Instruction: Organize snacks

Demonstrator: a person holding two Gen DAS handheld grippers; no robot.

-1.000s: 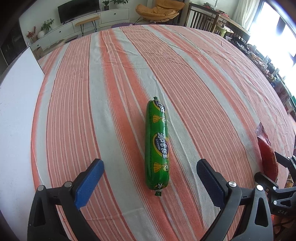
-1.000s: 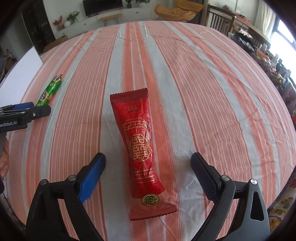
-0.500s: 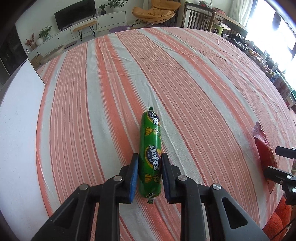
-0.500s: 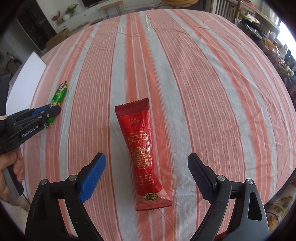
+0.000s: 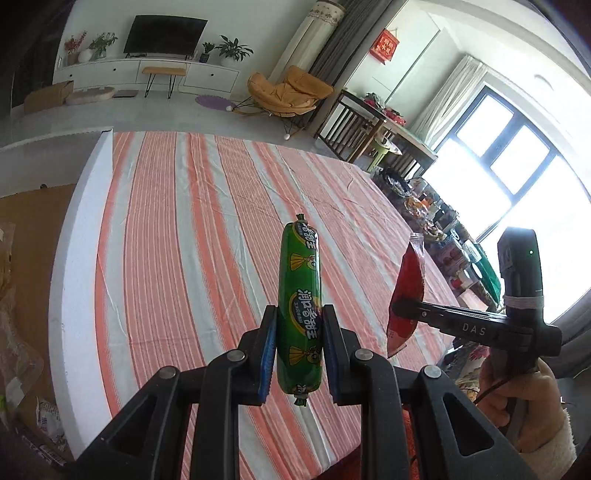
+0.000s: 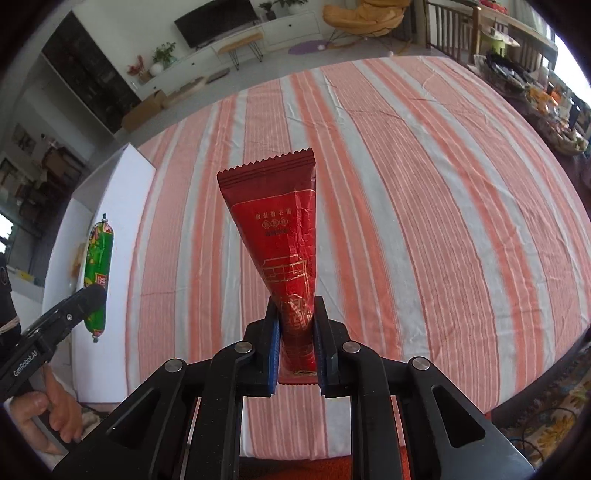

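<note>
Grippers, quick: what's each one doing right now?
Left gripper: closed on the green sausage, lifted.
Right gripper: closed on the red snack packet, lifted.

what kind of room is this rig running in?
Most likely a home living and dining room: a flat black TV on a long white media cabinet, a mustard lounge chair, and a table under an orange-and-white striped cloth.

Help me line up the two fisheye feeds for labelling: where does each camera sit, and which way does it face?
Left wrist: on the left gripper, looking forward along its fingers at the green sausage it clamps over the striped tablecloth; the right hand shows.
Right wrist: on the right gripper, facing the clamped red packet; the left hand shows.
Shared: both snacks, tablecloth.
</note>
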